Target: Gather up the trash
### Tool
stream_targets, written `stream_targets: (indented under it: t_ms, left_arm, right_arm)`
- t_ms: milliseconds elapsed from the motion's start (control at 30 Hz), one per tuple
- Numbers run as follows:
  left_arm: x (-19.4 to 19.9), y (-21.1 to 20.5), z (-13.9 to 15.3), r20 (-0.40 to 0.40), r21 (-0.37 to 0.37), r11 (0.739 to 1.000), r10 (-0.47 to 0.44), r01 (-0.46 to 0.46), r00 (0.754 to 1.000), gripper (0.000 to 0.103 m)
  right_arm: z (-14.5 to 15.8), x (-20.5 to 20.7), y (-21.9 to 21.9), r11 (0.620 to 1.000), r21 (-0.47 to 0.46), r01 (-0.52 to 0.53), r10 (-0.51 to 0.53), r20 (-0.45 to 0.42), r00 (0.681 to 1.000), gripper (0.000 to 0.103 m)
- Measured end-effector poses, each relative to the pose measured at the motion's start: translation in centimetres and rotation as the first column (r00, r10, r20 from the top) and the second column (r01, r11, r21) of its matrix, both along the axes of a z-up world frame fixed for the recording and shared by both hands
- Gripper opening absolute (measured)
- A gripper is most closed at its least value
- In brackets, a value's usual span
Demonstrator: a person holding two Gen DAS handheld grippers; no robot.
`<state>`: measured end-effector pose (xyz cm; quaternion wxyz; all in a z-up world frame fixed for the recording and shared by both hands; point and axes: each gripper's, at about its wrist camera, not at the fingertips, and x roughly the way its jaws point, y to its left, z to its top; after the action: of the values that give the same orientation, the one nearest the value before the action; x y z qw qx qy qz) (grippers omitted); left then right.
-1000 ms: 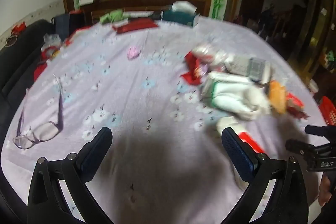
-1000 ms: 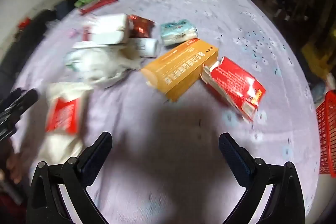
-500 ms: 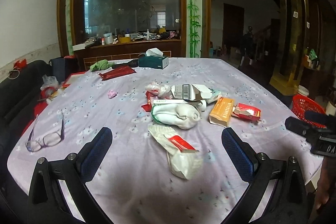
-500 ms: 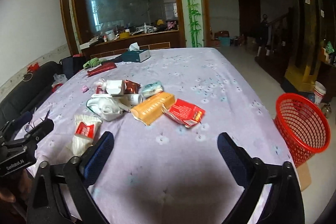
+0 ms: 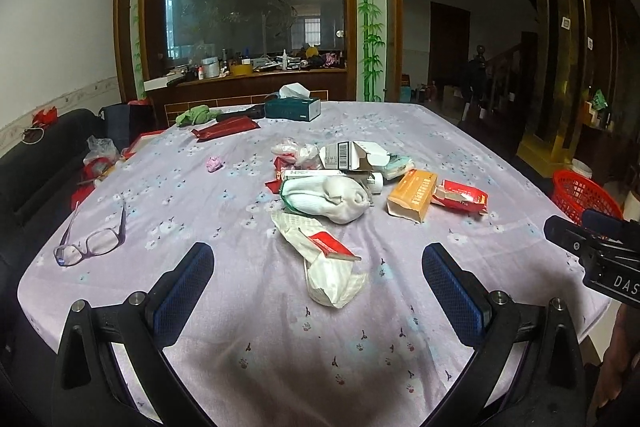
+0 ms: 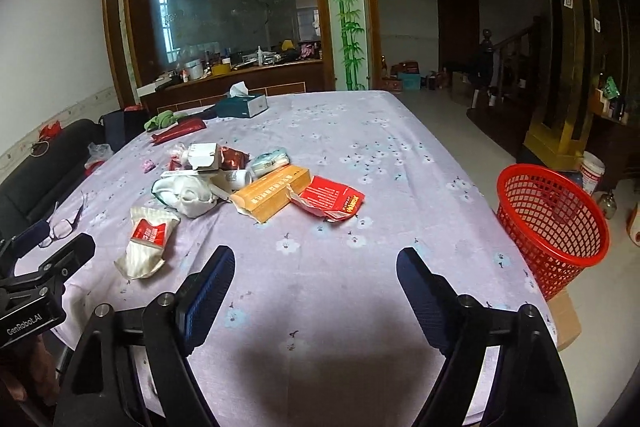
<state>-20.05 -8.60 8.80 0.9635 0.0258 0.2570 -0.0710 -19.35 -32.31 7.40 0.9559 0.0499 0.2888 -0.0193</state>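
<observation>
Approach stage: both left tongs (image 5: 318, 269) and right tongs (image 6: 316, 273) hover apart and empty over the surface (image 6: 360, 131). Wrappers and cartons (image 6: 272, 193) lie mid-surface; the red basket (image 6: 552, 223), apparently floor-standing, awaits the first pickup.

lilac floral tablecloth (image 6: 380, 147), red mesh basket (image 6: 552, 223), orange box (image 6: 272, 193)

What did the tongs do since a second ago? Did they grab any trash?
Both tongs, left and right, pulled back and up from the trash pile, open, grabbing nothing. The red basket came into view. The trash and glasses stayed put.
</observation>
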Motion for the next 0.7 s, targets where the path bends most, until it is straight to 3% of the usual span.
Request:
stream_targets:
  t_ms: [700]
  left_arm:
    - [0.83, -0.92, -0.75, -0.043, 0.008, 1.000, -0.022, 0.022, 0.999, 0.103]
  right_arm:
    - [-0.44, 0.17, -0.58, 1.000, -0.003, 0.023, -0.024, -0.022, 0.999, 0.087]
